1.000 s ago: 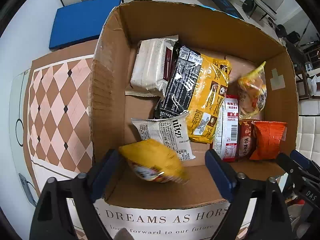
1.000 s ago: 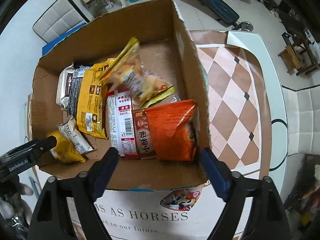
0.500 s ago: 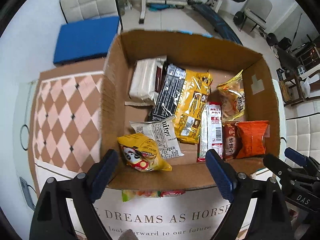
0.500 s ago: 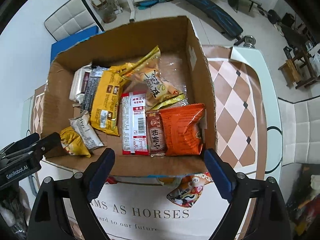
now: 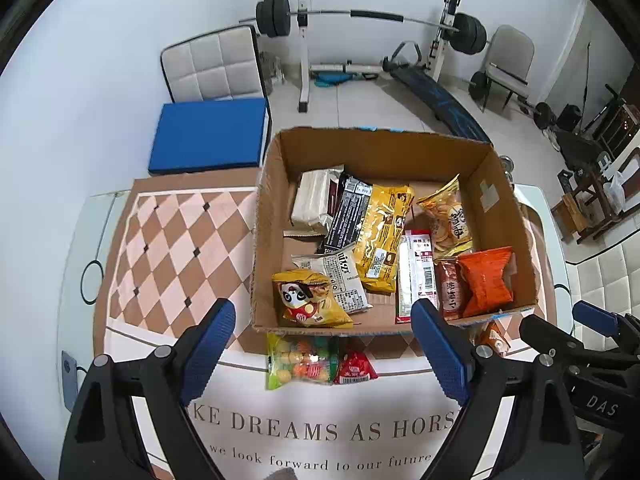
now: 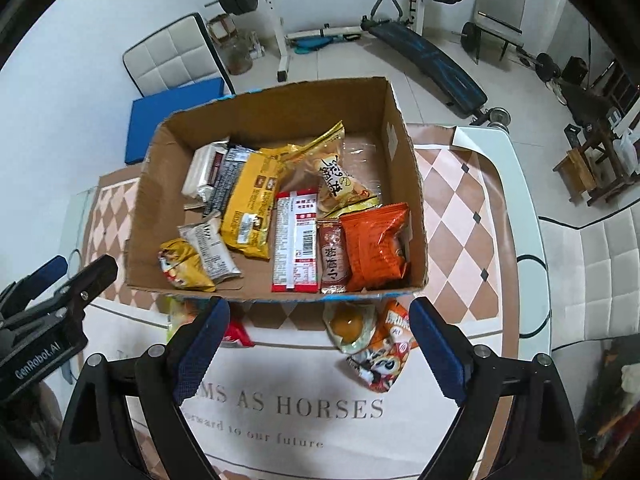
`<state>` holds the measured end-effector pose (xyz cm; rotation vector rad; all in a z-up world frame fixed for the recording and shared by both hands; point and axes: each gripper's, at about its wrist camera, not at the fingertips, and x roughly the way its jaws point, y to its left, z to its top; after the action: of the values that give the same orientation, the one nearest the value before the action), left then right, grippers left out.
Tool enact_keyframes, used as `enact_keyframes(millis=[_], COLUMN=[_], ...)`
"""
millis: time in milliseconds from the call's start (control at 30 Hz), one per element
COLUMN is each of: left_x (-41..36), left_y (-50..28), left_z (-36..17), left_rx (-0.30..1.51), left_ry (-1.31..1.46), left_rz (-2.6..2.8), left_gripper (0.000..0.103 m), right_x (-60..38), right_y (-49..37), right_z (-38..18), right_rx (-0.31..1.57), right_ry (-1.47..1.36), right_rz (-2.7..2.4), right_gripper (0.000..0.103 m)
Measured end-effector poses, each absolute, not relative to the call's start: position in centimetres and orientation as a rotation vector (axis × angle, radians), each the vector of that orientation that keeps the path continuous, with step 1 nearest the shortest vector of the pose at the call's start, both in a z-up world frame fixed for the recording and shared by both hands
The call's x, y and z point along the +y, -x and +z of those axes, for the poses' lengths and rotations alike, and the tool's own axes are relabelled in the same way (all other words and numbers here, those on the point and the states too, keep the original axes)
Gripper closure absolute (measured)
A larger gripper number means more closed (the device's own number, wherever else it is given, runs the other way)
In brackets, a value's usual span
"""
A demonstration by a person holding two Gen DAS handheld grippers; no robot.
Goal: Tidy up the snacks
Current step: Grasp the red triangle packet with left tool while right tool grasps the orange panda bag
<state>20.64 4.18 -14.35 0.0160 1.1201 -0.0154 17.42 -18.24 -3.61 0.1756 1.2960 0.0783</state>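
Note:
An open cardboard box (image 5: 268, 216) (image 6: 404, 148) holds several snack packets. A yellow panda packet (image 5: 308, 300) (image 6: 182, 266) lies at its near left corner, an orange packet (image 5: 486, 280) (image 6: 376, 246) at its near right. On the table in front of the box lie a green candy bag (image 5: 298, 362), a small red packet (image 5: 354, 368), a clear packet with a yellow cake (image 6: 352, 326) and a cartoon packet (image 6: 384, 356). My left gripper (image 5: 324, 354) is open and empty above the candy bag. My right gripper (image 6: 316, 346) is open and empty before the box.
The table carries a checkered mat (image 5: 172, 248) and a white cloth with lettering (image 6: 304, 404). A blue cushion (image 5: 208, 134) and white chair (image 5: 216, 66) stand behind left. Gym equipment (image 5: 360, 20) fills the back. A white sofa (image 6: 588, 272) is at right.
The yellow panda packet dropped from my left gripper into the box's near left corner. Both grippers pulled back and up from the box, bringing the loose packets in front into view.

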Motion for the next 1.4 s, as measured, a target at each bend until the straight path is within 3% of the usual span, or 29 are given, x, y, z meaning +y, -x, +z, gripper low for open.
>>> enact_keyframes(millis=[267,467,767,967,1100,1167,1400], left_x=[3.5,3.7,4.8,5.3,5.5,5.3,3.6], left_y=[-17.5,-16.3,-15.0,-15.3,-16.2,-16.9,-19.4], left_z=[-11.0,-11.9,-21.5,-26.8,-29.1,-30.0,-32.4], left_rx=[1.031,1.047,1.282,1.407,1.447,1.462,1.486], left_ry=[0.003,0.042,0.096,0.142,0.194,0.211,0.236], left_rz=[-0.02,0.001,0.068,0.08,0.075,0.073,0.039], left_gripper=[0.013,0.013,0.013,0.013,0.013,0.013,0.013], right_x=[-18.8,-21.4,-28.1,-29.7,-29.1,-28.7,-27.7], right_y=[-14.6,-12.9,-12.3,-12.8,-13.1,-13.2,-11.6], right_z=[-0.5,-1.3,-13.8,-21.1,-23.6,-24.5,-24.2], right_rx=[1.24,1.261,1.502,1.559,1.589,1.613,1.657], right_ry=[-0.193,-0.268,-0.53,-0.708,-0.72,-0.701,-0.555], right_rz=[0.092,0.059,-0.084,-0.149,-0.156,-0.15,-0.13], right_gripper=[0.01,0.007,0.006,0.008,0.019,0.042,0.05])
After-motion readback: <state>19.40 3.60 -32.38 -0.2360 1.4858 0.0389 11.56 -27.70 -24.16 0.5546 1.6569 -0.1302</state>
